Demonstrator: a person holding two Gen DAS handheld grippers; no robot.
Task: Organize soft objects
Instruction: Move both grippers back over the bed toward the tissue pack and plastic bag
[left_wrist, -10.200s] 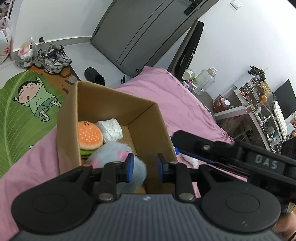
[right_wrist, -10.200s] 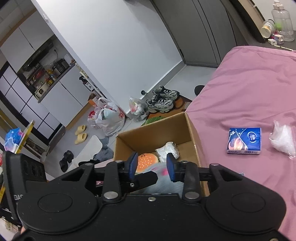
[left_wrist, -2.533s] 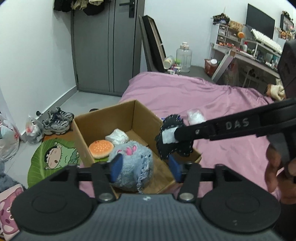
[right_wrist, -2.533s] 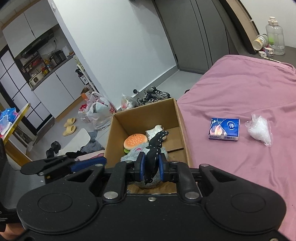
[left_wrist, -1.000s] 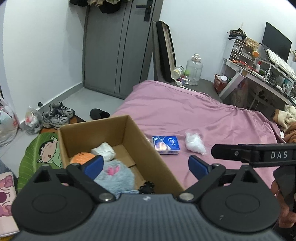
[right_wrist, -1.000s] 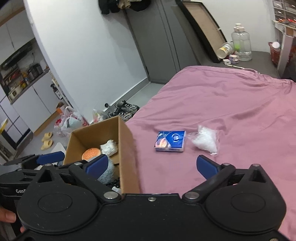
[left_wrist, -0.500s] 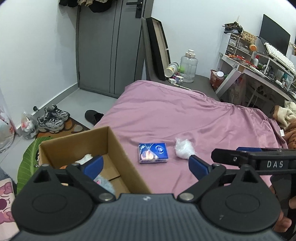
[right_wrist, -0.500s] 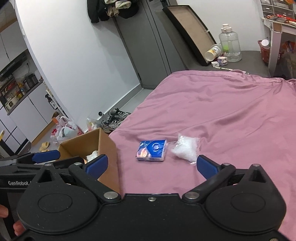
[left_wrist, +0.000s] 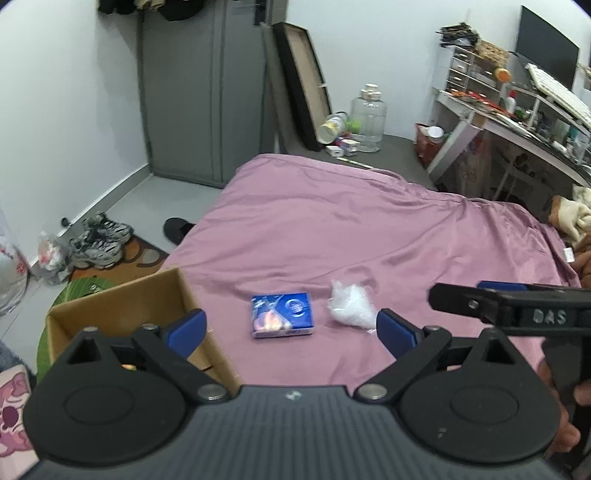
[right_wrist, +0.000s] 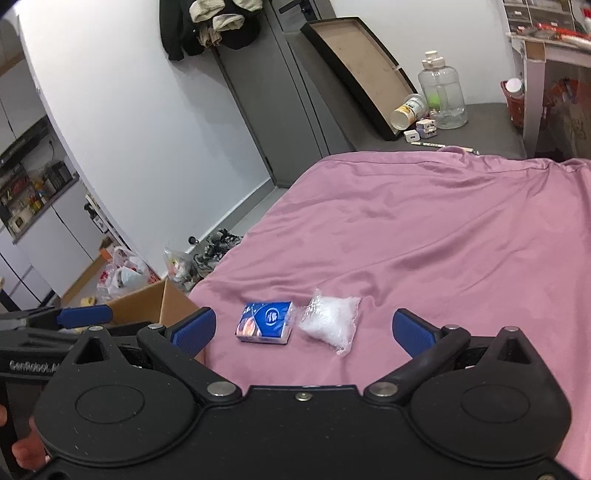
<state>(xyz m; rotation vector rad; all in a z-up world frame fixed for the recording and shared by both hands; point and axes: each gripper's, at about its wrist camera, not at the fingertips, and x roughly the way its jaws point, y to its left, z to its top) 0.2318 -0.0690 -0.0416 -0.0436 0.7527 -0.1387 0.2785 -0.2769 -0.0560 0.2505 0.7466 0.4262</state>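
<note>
Left claw (left_wrist: 290, 330): jaws spread wide, nothing between them, hovering over the near part of the bed with the tissue pack framed in the gap
Right claw (right_wrist: 303, 330): jaws likewise spread wide and empty, above the bed, with both loose items lying between and beyond its blue pads (right_wrist: 194, 329)
Cardboard box (left_wrist: 122, 310): open-topped, at the bed's near left corner, partly hidden behind the left claw's finger; its inside is mostly out of sight from here, so the contents cannot be made out beyond a small orange speck low in the gap
Same box, right wrist view (right_wrist: 147, 301): only the far corner and rim show; the interior is not visible
Blue tissue pack (left_wrist: 282, 314): flat on the pink bedsheet (left_wrist: 332, 229), outside the box, just to the right of its wall
Clear plastic bag with white filling (left_wrist: 351, 308): crumpled, on the sheet just to the right of the tissue pack, nearly touching it in the right wrist view (right_wrist: 328, 321)
Large clear water jug (left_wrist: 368, 120): upright on the dark floor beyond the bed's far edge, looks empty
Tipped paper cup (left_wrist: 332, 127): lying on its side beside the jug, mouth towards the camera
Sneakers (left_wrist: 99, 240): a pair on the floor left of the bed
</note>
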